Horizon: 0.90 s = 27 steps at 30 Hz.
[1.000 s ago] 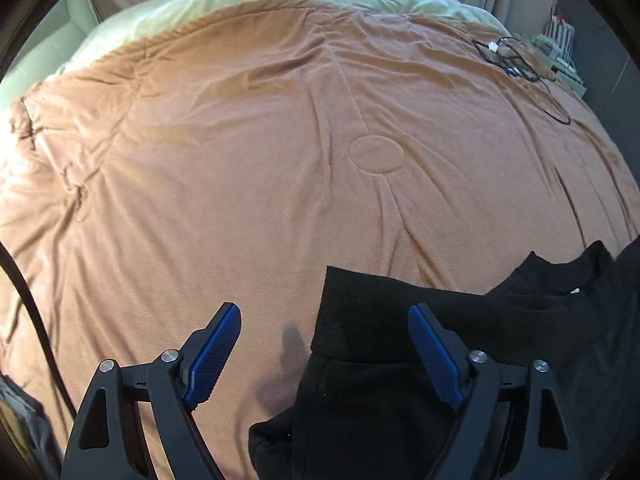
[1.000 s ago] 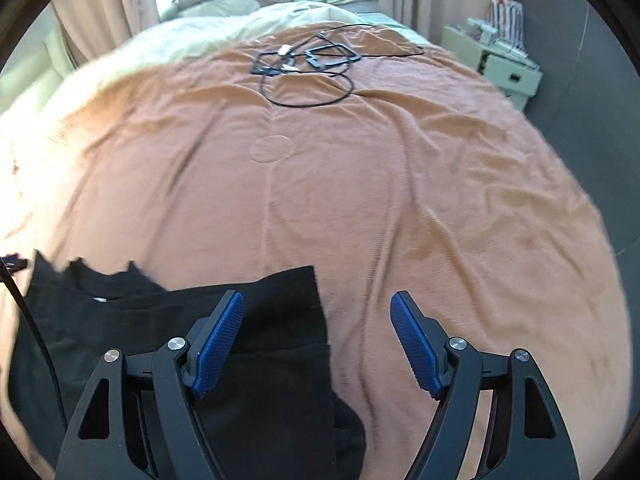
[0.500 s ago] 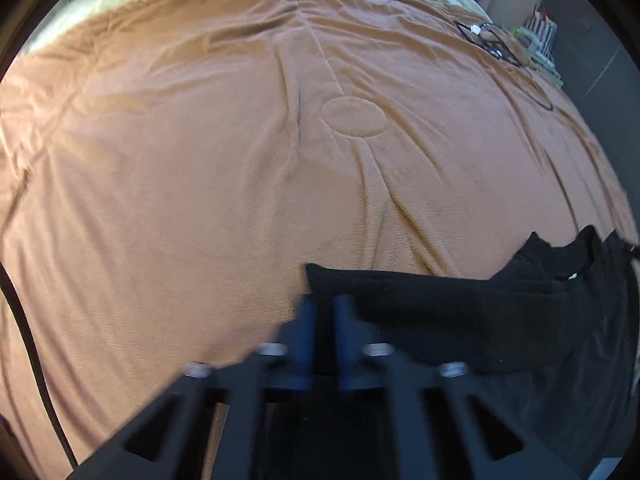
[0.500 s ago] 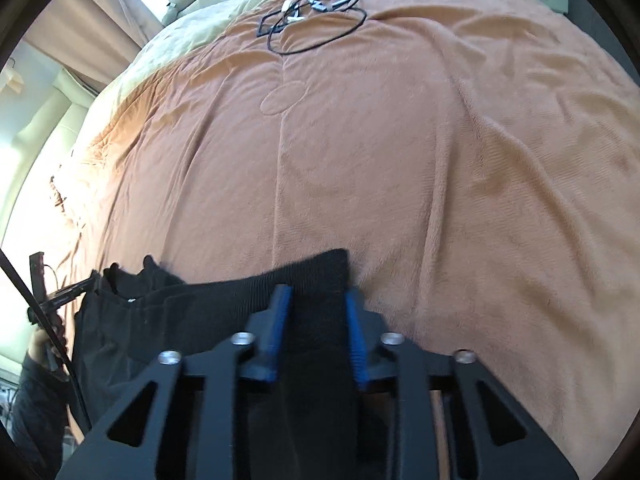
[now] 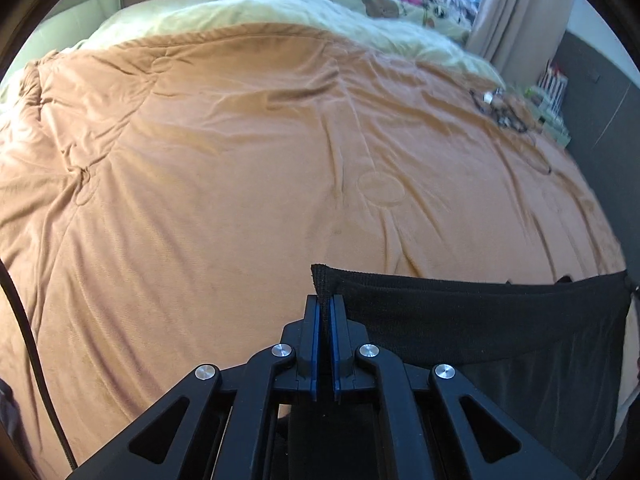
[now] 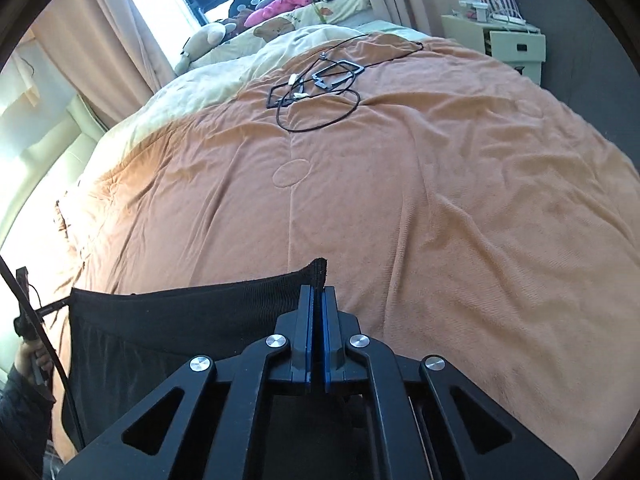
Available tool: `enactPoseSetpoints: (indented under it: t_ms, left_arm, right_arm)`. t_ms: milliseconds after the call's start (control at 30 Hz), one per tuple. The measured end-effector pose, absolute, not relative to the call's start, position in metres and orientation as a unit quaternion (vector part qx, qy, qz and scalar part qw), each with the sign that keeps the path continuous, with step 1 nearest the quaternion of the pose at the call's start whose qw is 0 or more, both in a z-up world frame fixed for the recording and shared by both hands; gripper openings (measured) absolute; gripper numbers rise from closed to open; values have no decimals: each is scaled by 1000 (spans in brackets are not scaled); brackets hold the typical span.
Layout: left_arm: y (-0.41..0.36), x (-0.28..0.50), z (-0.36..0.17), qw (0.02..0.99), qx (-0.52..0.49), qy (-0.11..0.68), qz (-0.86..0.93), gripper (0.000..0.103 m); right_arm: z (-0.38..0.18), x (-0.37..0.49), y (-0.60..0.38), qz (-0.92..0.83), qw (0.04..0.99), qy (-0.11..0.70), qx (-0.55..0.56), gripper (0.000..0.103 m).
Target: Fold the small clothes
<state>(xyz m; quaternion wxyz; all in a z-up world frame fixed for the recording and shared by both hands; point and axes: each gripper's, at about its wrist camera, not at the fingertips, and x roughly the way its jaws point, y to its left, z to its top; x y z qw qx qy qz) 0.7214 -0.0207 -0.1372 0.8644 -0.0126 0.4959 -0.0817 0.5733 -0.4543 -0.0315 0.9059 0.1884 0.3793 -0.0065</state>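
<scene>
Both hand-held grippers are pinching one black garment (image 5: 472, 320) by the ribbed band along its top edge: the left hand-held gripper (image 5: 324, 308) is clenched on the band's left corner, and the right hand-held gripper (image 6: 317, 300) is clenched on the band's right corner (image 6: 316, 272). Each pair of blue pads is lying nearly together with black cloth showing between them. The band is stretching between the two corners, and the rest of the garment is hanging below it, in front of the near part of the bed.

An orange-brown quilted blanket (image 6: 400, 208) is covering most of the bed, creased in long ridges, with a stitched oval (image 5: 382, 190) near its middle. Beyond it a pale yellow-green duvet (image 5: 256, 12) is running across the head of the bed. A tangle of black cables with a small white part (image 6: 320, 80) is lying on the far part of the blanket, well apart from the garment. Stuffed toys and bright pink cloth (image 6: 280, 4) are piling up by the window behind the bed, where beige curtains (image 6: 100, 52) are hanging. A cream drawer unit (image 6: 512, 40) is standing against the dark grey wall (image 5: 600, 92) beside the bed's right side, with small items on top. In the right wrist view, a black cord (image 6: 48, 356) is running down the left edge.
</scene>
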Motion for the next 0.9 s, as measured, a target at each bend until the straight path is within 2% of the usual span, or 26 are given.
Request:
enactPoseSetpoints:
  t_ms: [67,167,233,300,367,400,500,567,900]
  left_arm:
    - [-26,728,-147,849,10,524,-58,8]
    - [-17,723,-148,849,-8,525,-52,10]
    - [-7,713,-148,845,-24,531,-52,17]
    - [-1,702,-148,842,-26,535,-58,22]
    - [4,687,-145,839,-29,539,-66,24]
    - [7,678,-145,837,-36,541,-74,27]
    - [12,657,-142,834,-44,543,-84,36]
    - [16,638,-139,836,-48,540,-89,38]
    - [18,567,-143,819,-75,554,-127,38]
  right_arm:
    - [-34,578,-442,-23,899,402,174,2]
    - [-42,584,-442,-55,885,431,165,3]
    - [-41,578,-445,-63,885,431,166,4]
    - [-36,575,-445,-60,886,427,171,19]
    - [-32,563,-447,-59,886,422,181,55]
    - [-30,557,-447,-59,888,417,183,59]
    - [-22,536,-442,-49,892,410,184,59]
    - [-17,519,-435,-43,893,410,180,59]
    - [-9,450,-415,-45,891,416,176,59]
